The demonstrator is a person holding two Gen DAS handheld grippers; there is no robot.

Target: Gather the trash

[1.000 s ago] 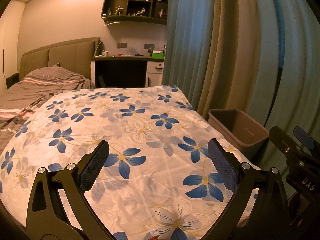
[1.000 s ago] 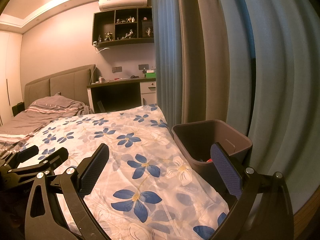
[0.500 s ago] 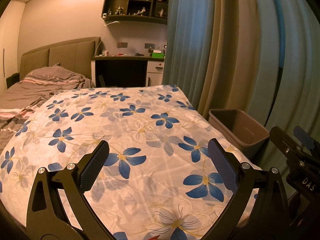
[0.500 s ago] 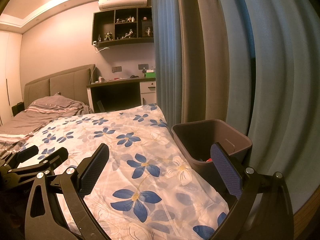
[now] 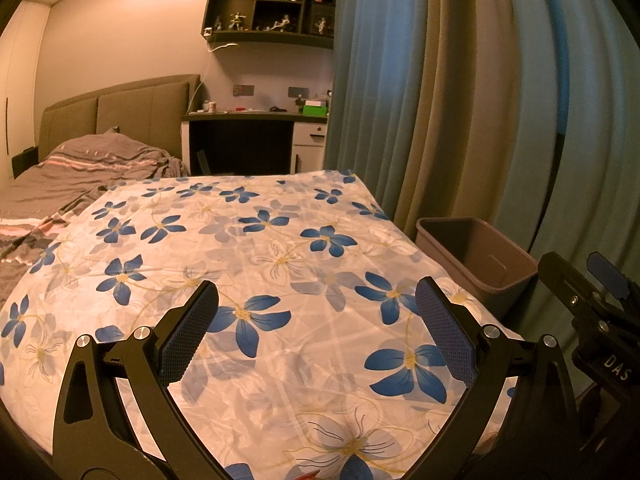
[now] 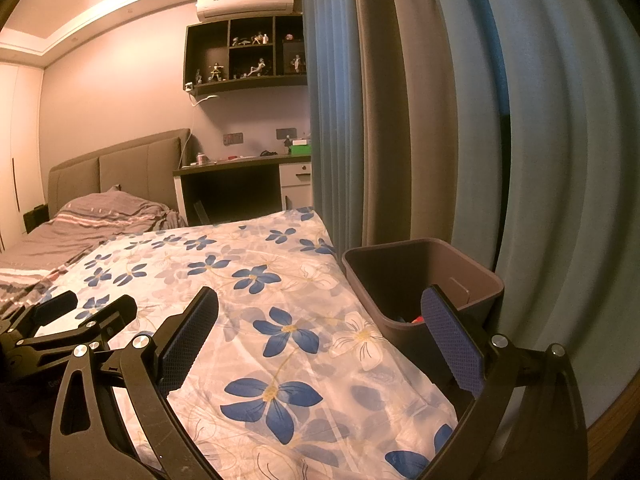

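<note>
A brown plastic trash bin (image 5: 476, 256) stands beside the right edge of a surface covered by a white cloth with blue flowers (image 5: 256, 264). In the right wrist view the bin (image 6: 420, 280) shows a bit of red trash (image 6: 417, 319) at its bottom. My left gripper (image 5: 316, 320) is open and empty above the cloth. My right gripper (image 6: 320, 328) is open and empty, with its right finger (image 6: 452, 340) in front of the bin. Each gripper shows at the edge of the other's view.
Blue and grey curtains (image 5: 460, 100) hang close behind the bin. A bed with a grey striped blanket (image 5: 80, 168) lies at the left. A dark desk (image 5: 248, 140) and wall shelves (image 5: 272, 12) stand at the back.
</note>
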